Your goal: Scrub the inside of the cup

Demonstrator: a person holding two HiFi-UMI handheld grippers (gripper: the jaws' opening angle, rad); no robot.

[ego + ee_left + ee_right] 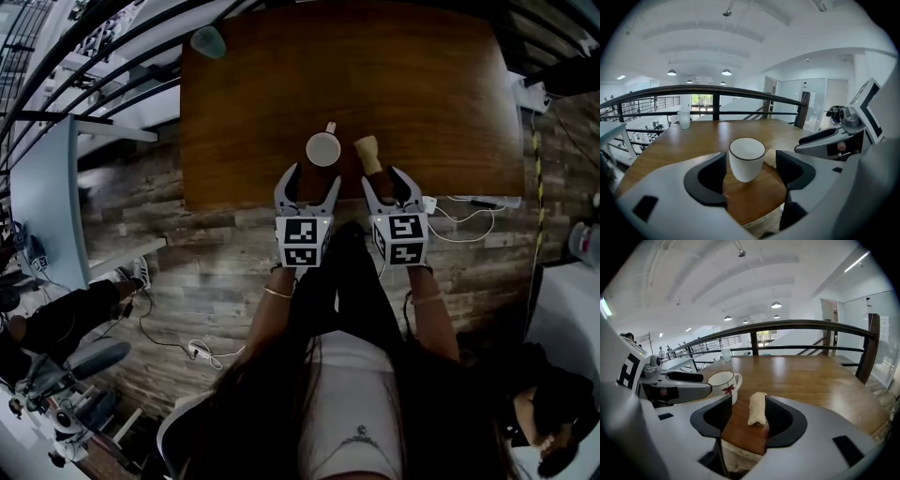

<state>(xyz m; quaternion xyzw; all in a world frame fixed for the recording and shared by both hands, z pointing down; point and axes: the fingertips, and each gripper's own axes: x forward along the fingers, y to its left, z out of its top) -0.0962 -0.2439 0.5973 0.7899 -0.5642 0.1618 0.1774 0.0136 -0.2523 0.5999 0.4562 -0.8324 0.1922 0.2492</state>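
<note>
Two grippers are low at the near edge of the wooden counter (422,94), side by side, each in one hand of the person. The left gripper (312,175) has its jaws spread apart with nothing grasped. The white cup (323,149) stands upright on the counter just in front of the gap, and neither pad touches it. Its handle points away from the person.

The right gripper (386,178) is also released, with its jaws apart. A pale fibrous scrubber (368,155) lies on the counter just right of the cup. In the right gripper view its near end reaches into the gap between the jaws, closer to the right pad, but it is not clamped. Cup and scrubber are near each other – I cannot tell whether they touch.

Far away, at the counter's back corner, stands a translucent tumbler (208,41).
</note>
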